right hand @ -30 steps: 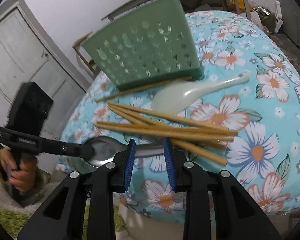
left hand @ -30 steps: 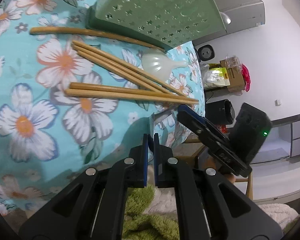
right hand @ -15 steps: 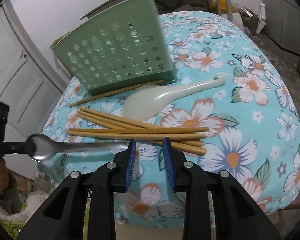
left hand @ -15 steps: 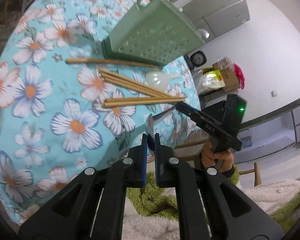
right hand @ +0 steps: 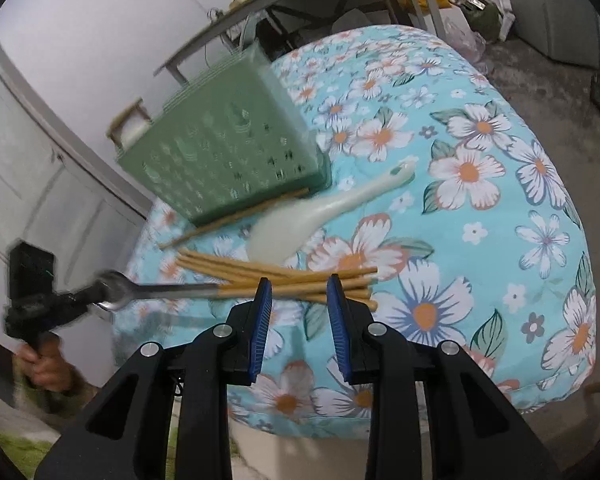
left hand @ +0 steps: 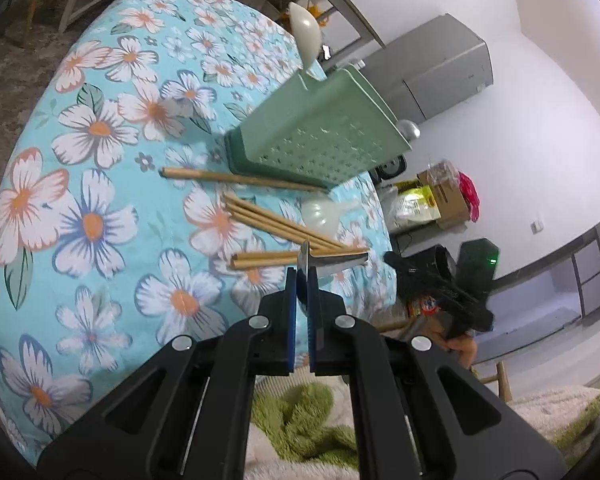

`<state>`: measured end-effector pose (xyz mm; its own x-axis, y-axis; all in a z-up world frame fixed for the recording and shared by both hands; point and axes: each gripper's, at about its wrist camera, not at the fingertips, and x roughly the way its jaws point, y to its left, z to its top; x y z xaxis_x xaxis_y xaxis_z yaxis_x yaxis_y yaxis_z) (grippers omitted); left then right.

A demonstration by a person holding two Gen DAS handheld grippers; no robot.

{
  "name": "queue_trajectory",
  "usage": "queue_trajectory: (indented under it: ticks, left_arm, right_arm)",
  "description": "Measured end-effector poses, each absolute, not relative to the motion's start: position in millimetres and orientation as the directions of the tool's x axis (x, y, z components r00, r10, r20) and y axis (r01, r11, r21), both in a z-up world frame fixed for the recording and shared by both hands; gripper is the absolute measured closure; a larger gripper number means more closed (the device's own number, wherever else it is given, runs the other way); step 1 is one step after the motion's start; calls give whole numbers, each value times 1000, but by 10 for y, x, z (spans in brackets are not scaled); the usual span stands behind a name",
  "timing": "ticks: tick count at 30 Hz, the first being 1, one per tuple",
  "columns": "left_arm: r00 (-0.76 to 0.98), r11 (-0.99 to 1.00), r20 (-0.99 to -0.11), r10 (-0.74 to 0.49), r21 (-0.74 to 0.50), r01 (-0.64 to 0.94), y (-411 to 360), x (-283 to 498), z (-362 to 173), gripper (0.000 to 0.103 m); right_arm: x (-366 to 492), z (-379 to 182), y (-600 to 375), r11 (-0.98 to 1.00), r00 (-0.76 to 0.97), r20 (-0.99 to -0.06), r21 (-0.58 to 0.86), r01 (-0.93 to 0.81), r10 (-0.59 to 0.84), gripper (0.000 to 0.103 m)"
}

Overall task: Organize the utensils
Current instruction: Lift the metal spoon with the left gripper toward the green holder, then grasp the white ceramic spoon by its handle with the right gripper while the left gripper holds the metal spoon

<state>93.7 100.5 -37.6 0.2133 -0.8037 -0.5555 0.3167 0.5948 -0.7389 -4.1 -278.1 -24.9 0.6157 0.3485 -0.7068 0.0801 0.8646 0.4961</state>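
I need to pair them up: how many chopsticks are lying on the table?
6: a single chopstick beside the green caddy, three chopsticks side by side mid-table, a pair nearest the left gripper. None seems hidden.

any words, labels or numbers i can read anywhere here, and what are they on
No text here can be read.
Yellow bag: print too small to read.
Cardboard box: markings too small to read.
Orange label past the table edge: blurred.
Green utensil holder: cut-out shapes only, no words.
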Motion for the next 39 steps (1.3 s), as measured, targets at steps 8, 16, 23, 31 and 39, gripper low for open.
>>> queue_trajectory:
  ticks: [8,16,23,31,39]
  left_arm:
    - [277,621,-556,-784,-715,322,1035,1017,-378,99]
    - [297,620,-546,-783,-724,302,1135,1060,-441,99]
    - [307,611,-532,-789,-735,296,1194,1092,-468,99]
    - [323,610,-525,-788,-736,292,1254,1094,-479,99]
    - [354,602,-497,-792,-732,318,1290,1045,-369,99]
  right_arm:
    - [383,-434,-2846,769,604,-685,614,179,406,63]
    - [835,-779,-2808,728,526,-742,618,298,415,53]
    - [849,-879,-2764,607,515,-665,733,308,541,52]
    - [815,-948,-2773,436,587,-521,851,294,620,55]
    - [828,-988,-2728,436,597,-532,844,314,600,65]
